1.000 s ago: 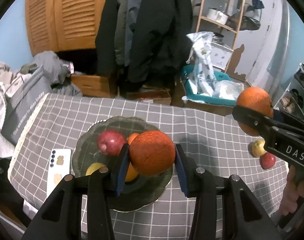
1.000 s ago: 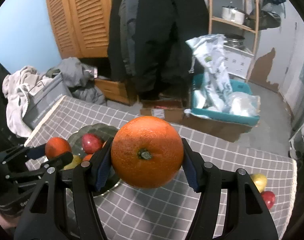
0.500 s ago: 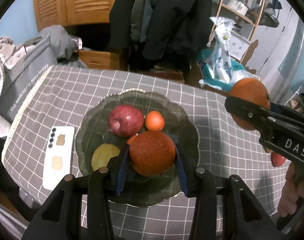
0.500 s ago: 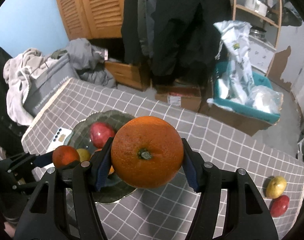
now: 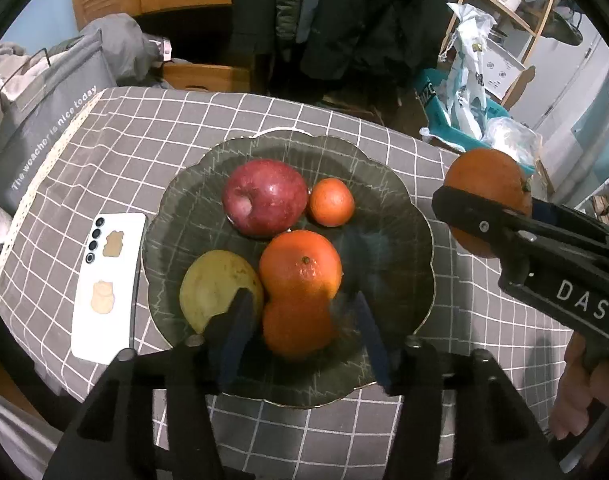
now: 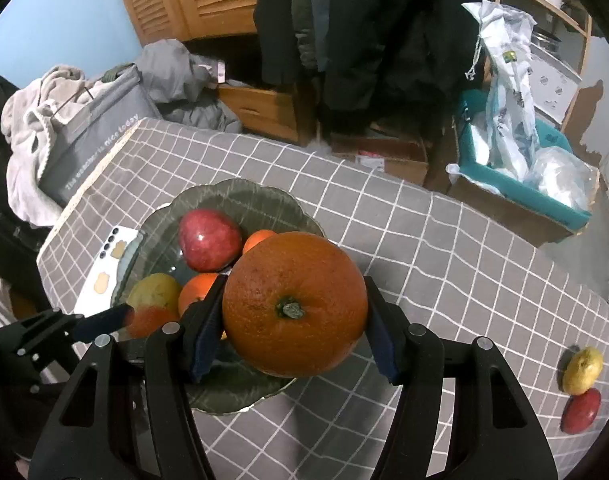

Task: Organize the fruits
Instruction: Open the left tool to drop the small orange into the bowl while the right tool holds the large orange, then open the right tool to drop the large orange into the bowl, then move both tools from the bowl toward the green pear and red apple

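A dark green scalloped plate [image 5: 384, 200] on the checked tablecloth holds a red apple [image 5: 264, 197], a small mandarin [image 5: 331, 202], a yellow fruit [image 5: 212, 288] and two oranges. My left gripper [image 5: 300, 332] hangs low over the plate with its jaws apart; an orange [image 5: 296, 328] lies blurred between them, touching neither pad, in front of another orange [image 5: 300, 264]. My right gripper [image 6: 292, 320] is shut on a large orange [image 6: 294, 314] above the plate's right edge [image 6: 264, 192]; it also shows in the left wrist view [image 5: 488, 184].
A white phone [image 5: 106, 284] lies left of the plate. A yellow fruit [image 6: 582, 370] and a red fruit [image 6: 580, 410] lie near the table's right edge. Beyond the table are a grey bag [image 5: 44, 120], hanging coats and a teal box [image 6: 524, 184].
My left gripper lowered over the plate and its jaws opened, letting go of its orange. My right gripper moved with its large orange toward the plate.
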The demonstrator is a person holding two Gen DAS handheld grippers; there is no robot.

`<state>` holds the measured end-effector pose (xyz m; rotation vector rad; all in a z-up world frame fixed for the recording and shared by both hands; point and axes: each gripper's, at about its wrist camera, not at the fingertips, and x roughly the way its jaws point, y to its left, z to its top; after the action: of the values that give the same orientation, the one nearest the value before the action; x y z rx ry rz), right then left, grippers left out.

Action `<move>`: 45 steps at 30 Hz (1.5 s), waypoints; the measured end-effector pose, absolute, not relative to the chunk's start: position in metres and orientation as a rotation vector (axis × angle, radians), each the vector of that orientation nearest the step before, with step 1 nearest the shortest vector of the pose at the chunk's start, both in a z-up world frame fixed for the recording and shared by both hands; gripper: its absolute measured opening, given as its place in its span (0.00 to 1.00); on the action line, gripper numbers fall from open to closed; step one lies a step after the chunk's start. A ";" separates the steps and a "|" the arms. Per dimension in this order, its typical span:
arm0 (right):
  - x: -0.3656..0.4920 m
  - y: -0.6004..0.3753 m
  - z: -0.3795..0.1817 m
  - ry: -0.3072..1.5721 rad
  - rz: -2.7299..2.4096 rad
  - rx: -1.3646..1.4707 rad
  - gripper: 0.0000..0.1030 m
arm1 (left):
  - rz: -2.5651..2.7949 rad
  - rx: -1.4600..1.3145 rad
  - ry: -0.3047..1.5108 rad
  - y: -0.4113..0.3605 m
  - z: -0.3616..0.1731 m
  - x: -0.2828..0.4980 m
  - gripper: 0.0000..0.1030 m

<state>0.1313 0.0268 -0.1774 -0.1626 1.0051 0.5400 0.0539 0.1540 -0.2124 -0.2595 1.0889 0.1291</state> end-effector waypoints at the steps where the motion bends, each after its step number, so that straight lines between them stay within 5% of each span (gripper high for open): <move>1: 0.132 0.027 -0.178 1.008 0.541 -0.160 0.61 | 0.133 -0.255 1.086 0.154 -0.212 0.054 0.64; 26: 0.135 0.040 -0.206 1.115 0.589 -0.147 0.63 | 0.268 -0.330 1.029 0.195 -0.199 0.050 0.72; 31: 0.133 0.036 -0.190 1.049 0.595 -0.124 0.75 | 0.266 -0.330 1.016 0.195 -0.194 0.049 0.72; 45: 0.123 0.011 -0.147 0.916 0.470 -0.204 0.75 | 0.231 -0.301 0.974 0.179 -0.172 0.047 0.75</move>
<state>0.1226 0.0113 -0.1474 -0.2036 0.9158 0.4703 0.0466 0.1793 -0.1722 -0.3014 0.9739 0.2306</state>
